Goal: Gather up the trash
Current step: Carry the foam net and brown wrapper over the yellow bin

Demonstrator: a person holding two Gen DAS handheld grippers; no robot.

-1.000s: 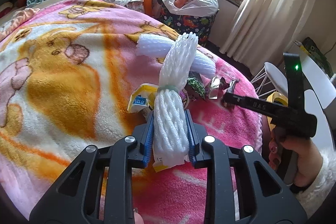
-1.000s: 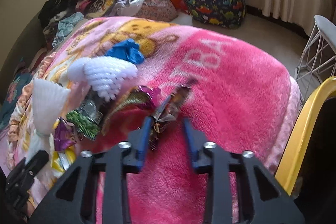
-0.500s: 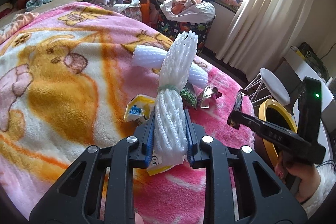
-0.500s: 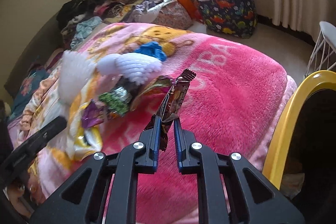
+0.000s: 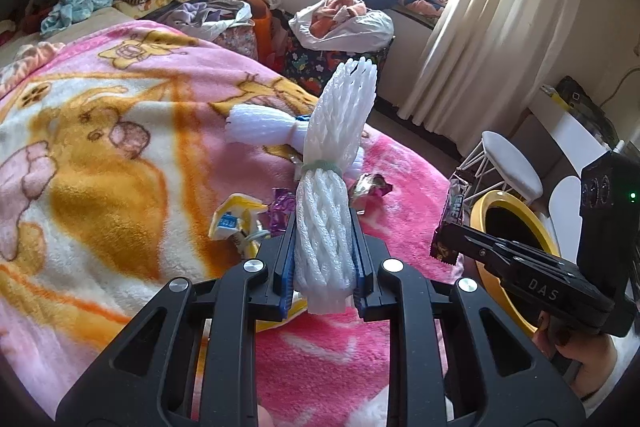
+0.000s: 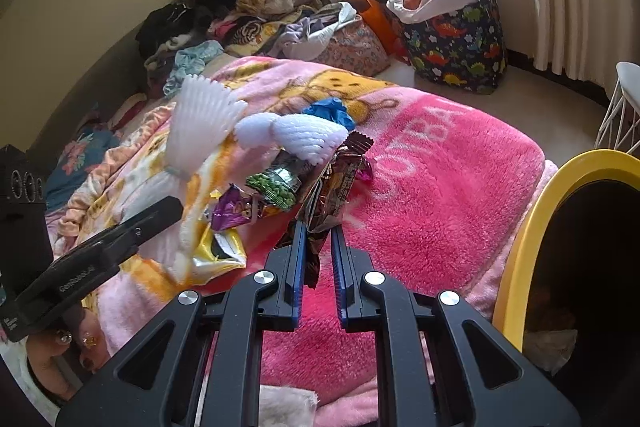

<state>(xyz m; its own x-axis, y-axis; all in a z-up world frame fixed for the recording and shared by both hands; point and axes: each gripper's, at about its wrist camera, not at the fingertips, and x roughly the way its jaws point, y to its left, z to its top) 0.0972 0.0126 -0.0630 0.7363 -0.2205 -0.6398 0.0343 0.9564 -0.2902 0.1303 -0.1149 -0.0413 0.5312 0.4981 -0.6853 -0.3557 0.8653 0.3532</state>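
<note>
Carrying: trash off the pink blanket (image 6: 440,195) toward the yellow-rimmed bin (image 6: 532,219).
Left gripper (image 5: 323,251): clamped on white foam netting (image 5: 332,187).
Right gripper (image 6: 319,251): pinching brown snack wrapper (image 6: 336,183).
Next: likely positioning both over the bin's mouth, then releasing.

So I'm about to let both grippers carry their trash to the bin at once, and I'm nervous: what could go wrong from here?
1. The right gripper pinches only the brown wrapper's bottom end; it could slip out short of the yellow-rimmed bin.
2. The left gripper holds the long foam net near one end, so its fanned top may catch the bin's rim.
</note>
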